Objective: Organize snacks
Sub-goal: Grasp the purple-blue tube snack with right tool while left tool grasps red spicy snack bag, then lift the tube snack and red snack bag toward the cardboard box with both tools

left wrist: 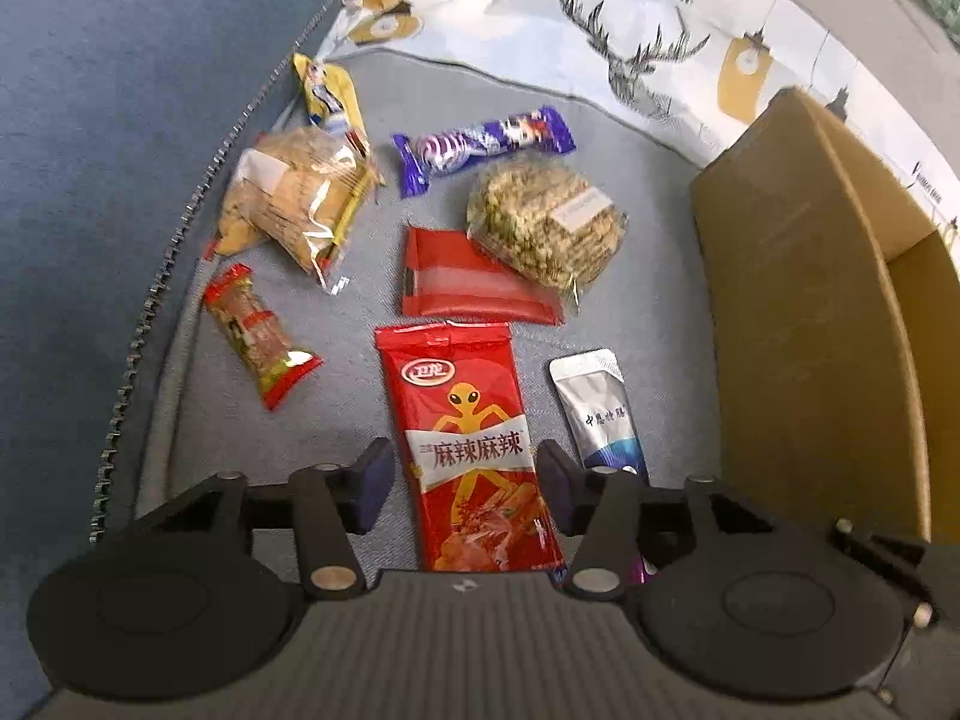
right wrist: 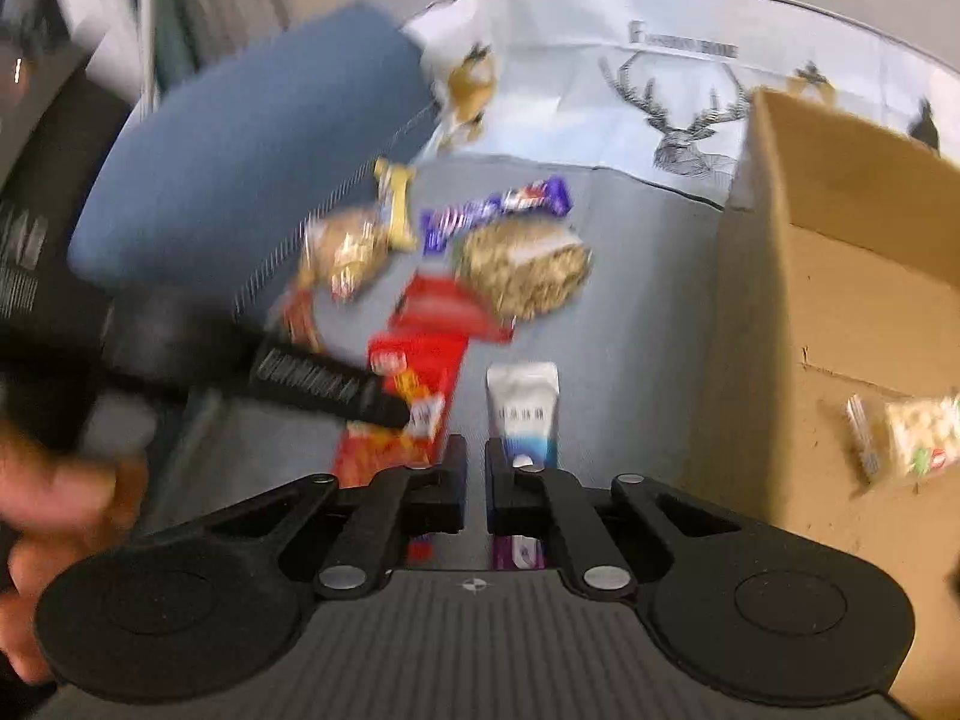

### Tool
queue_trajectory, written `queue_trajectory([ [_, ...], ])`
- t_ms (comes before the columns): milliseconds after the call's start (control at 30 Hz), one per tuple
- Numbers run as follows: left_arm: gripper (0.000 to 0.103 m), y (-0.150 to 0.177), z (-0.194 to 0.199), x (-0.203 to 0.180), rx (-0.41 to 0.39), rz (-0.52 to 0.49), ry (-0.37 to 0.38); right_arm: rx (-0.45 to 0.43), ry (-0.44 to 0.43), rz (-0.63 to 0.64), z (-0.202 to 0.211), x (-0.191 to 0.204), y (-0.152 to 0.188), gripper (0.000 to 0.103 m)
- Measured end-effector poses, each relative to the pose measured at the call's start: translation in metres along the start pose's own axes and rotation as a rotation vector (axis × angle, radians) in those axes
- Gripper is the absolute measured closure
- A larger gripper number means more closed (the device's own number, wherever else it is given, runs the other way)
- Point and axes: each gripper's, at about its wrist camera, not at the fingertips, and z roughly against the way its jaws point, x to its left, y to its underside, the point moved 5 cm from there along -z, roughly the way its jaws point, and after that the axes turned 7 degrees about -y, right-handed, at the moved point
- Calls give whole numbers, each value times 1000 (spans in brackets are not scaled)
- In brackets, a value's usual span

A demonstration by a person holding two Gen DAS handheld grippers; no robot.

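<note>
While the snacks lie spread on a grey-blue cushioned surface (left wrist: 660, 240) that looks like a sofa seat, the left claw (left wrist: 465, 483) hangs over the red spicy-strip packet (left wrist: 468, 450) with its jaws set apart on either side of it, the pads not pressing on the wrapper. That straddle reads as the approach to a pick, lined up across the packet's narrow width so the pads can close on its edges.

Just right of it lies a silver sachet (left wrist: 594, 402). Farther off are a flat red packet (left wrist: 468, 282), a round noodle cake (left wrist: 546, 222), a purple bar (left wrist: 480, 147), a bag of biscuits (left wrist: 294, 198), a yellow packet (left wrist: 330, 93) and a small red-ended snack (left wrist: 258, 336).

The right claw (right wrist: 475, 480) is drawn nearly shut with nothing visible between its pads; it sits above the near end of the sachet. The right-wrist view is blurred.

The open cardboard box (left wrist: 798, 324) stands at the right edge, close to the pile, which suits it as the collecting place. One pale wrapped snack (right wrist: 906, 438) already lies inside it, so the sorting appears to be in its early stage.
</note>
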Motion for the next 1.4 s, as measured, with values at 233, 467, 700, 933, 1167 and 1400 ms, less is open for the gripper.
queue_trajectory([
  [233, 38, 4, -18, -19, 21, -122, -62, 73, 89, 79, -23, 8, 12, 57],
  [467, 51, 6, -17, -6, -10, -189, -126, 142, 125, 49, -46, 3, 21, 39],
  [700, 41, 7, -19, -5, -11, -226, -136, 118, 65, -37, -50, -1, 18, 51],
  [933, 55, 3, -15, -7, -26, -215, -119, 77, -5, -56, -42, 2, 10, 85],
  [1167, 56, -1, 14, 1, -95, -129, -57, -41, 4, -59, -14, 1, -5, 86],
  [1400, 56, -10, 49, 6, -192, -57, -16, -170, 13, -82, 22, -5, -17, 86],
])
